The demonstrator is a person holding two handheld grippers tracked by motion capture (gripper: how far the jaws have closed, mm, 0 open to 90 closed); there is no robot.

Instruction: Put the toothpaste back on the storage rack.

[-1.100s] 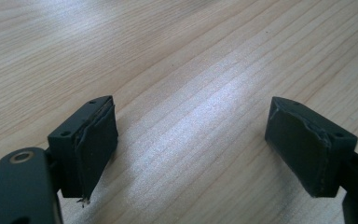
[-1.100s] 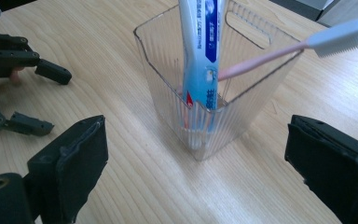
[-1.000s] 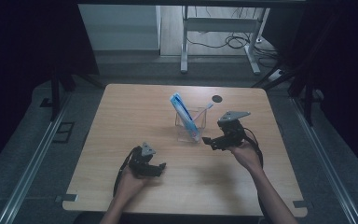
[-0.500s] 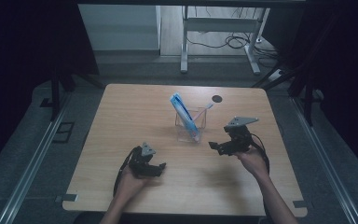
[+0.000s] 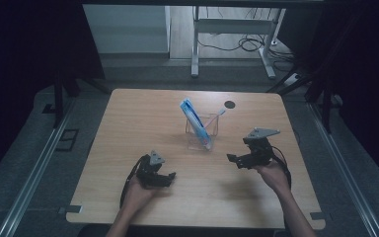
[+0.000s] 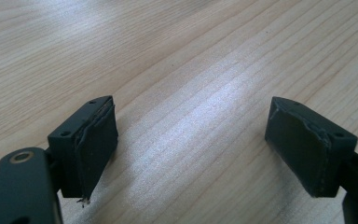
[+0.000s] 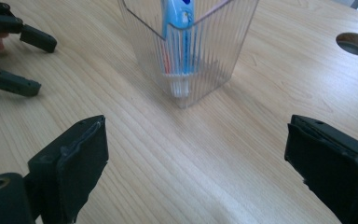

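Observation:
A clear ribbed plastic cup (image 5: 202, 133) (image 7: 189, 51) stands near the middle of the wooden table (image 5: 143, 113). A blue and white toothpaste tube (image 5: 195, 121) (image 7: 177, 28) leans in it, cap down, beside a toothbrush (image 5: 218, 114). My right gripper (image 5: 235, 160) (image 7: 196, 172) is open and empty, a short way to the right of the cup and pointing at it. My left gripper (image 5: 169, 178) (image 6: 191, 149) rests low at the front left, open, with bare wood between its jaws.
A round cable hole (image 5: 230, 104) (image 7: 355, 43) is set in the table behind the cup. The left gripper (image 7: 14, 56) appears at the far left of the right gripper view. Dark floor, rails and a desk frame (image 5: 227, 29) surround the table.
My right gripper has drawn back from the cup toward the front right and now sits lower. The left gripper has stayed put.

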